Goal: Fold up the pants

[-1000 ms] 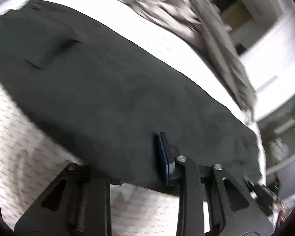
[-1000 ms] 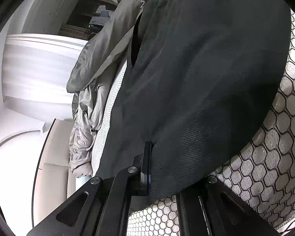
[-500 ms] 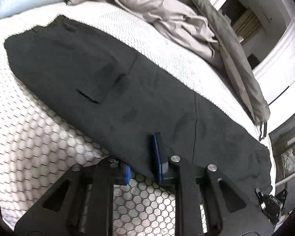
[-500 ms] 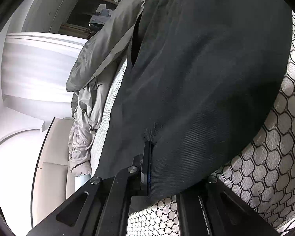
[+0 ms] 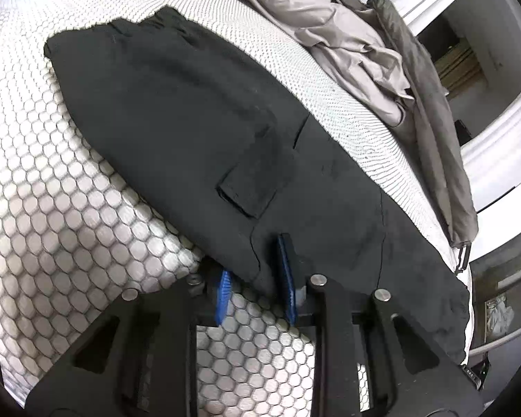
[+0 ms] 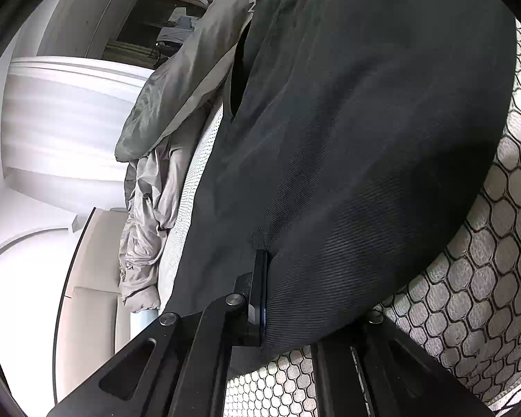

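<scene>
since the earlier frame the left gripper (image 5: 255, 288) has slid along the pants' near edge and its jaws have just been opening; they stand partly apart, the hem between them, unpressed. the pants (image 5: 198, 132) lie flat on the bed (image 5: 52, 215), long axis running away diagonally. the right gripper (image 6: 260, 292) is clamped on the fabric edge.

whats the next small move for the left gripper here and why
Probably draw the left gripper back off the pants. Its jaws have just been opening, and the near edge of the cloth sits loosely between the blue pads, no longer pinched. The pants lie flat on the bed, while the right gripper stays clamped on the fabric.
</scene>
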`<state>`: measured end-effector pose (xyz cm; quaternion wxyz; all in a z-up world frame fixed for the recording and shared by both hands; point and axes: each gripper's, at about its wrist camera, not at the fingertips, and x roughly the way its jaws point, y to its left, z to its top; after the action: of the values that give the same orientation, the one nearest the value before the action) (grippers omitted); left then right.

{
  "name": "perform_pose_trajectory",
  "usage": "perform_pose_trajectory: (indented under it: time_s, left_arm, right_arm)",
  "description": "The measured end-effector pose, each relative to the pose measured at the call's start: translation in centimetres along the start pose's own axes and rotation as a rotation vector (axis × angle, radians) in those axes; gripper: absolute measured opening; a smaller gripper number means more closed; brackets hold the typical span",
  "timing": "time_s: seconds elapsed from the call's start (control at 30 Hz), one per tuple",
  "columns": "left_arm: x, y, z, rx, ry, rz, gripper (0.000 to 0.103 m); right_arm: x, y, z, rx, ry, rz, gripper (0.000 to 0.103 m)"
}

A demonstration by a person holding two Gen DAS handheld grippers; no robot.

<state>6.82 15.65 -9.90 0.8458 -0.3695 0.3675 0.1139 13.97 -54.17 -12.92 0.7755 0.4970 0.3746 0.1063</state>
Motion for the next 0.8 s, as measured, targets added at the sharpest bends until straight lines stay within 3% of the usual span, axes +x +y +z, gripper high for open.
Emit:
perform_pose_trajectory:
  time_s: [0.13,0.27,0.33,0.37,0.47,0.53,0.57,0.67,0.7,0.8]
  left_arm:
    - [-2.5,0.6,0.3,-0.021,-0.089,-0.014,0.016]
    - [-0.4,0.4,1.2,-0.044,-0.005,0.029,0.017]
    - [-0.4,1.0,1.3,-0.063,0.009,0.000,0.018]
    - [-0.6,1.1,1.6,-0.066,0.015,-0.014,0.022]
    - [-1.7,1.6,2.8,-0.070,-0.004,-0.051,0.062]
    - [-1.6,2.1,4.4,-0.092,-0.026,-0.048,0.066]
    - [-1.3,2.7,5.0,-0.105,-0.024,-0.045,0.065]
    - [0.0,4.7,6.2,-0.130,0.011,-0.005,0.018]
    - [0.3,5.0,6.4,-0.124,0.018,-0.001,0.013]
    - [-0.1,6.1,7.0,-0.123,0.013,-0.036,0.010]
  right_arm:
    - [-0.2,-0.1,-0.2,0.005,0.006,0.001,0.002]
    - [-0.3,-0.1,-0.1,0.011,0.025,0.000,0.002]
    - [-0.2,0.0,-0.2,-0.002,0.024,-0.013,0.002]
    - [-0.3,0.0,-0.3,-0.004,0.019,-0.019,0.002]
    - [-0.1,0.2,-0.3,-0.007,0.008,-0.047,0.002]
    - [0.0,0.5,-0.4,-0.010,-0.001,-0.065,0.003]
    - [0.0,0.6,-0.5,-0.013,-0.007,-0.073,0.003]
    - [0.2,0.7,-0.6,-0.025,-0.019,-0.092,0.003]
    - [0.3,0.7,-0.6,-0.028,-0.021,-0.096,0.003]
    - [0.3,0.8,-0.4,-0.034,-0.017,-0.096,0.003]
